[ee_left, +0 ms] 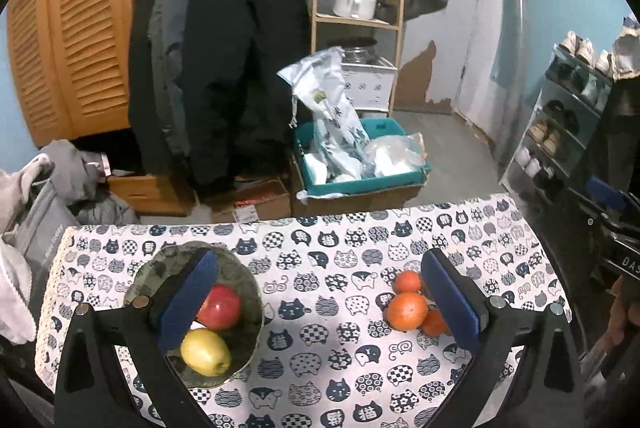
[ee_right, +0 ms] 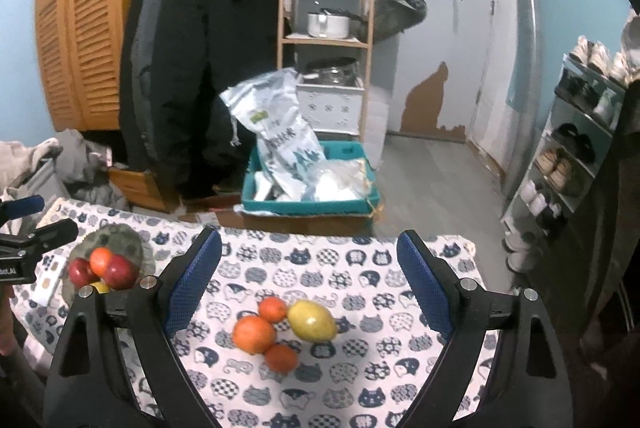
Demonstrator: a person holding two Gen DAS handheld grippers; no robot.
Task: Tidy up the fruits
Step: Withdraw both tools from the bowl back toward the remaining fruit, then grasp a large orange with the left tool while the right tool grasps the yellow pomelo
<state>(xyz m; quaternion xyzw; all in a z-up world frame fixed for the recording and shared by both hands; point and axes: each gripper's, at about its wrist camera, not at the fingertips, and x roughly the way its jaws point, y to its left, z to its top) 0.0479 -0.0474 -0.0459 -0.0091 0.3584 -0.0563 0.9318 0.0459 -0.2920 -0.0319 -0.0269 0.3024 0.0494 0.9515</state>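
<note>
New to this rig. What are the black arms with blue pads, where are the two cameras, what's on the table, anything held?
No robot here: a person holds a pair of hand tongs in each hand, and a fisheye camera on each looks forward along its two blue-padded fingers. One picture comes from the left tongs, the other from the right tongs. Both stand open and hold nothing. On the cat-print tablecloth lie three oranges and a yellow fruit, clustered together. To the left a bowl holds red apples, a yellow fruit and an orange. The left tongs also show at the left edge of the right view.
</note>
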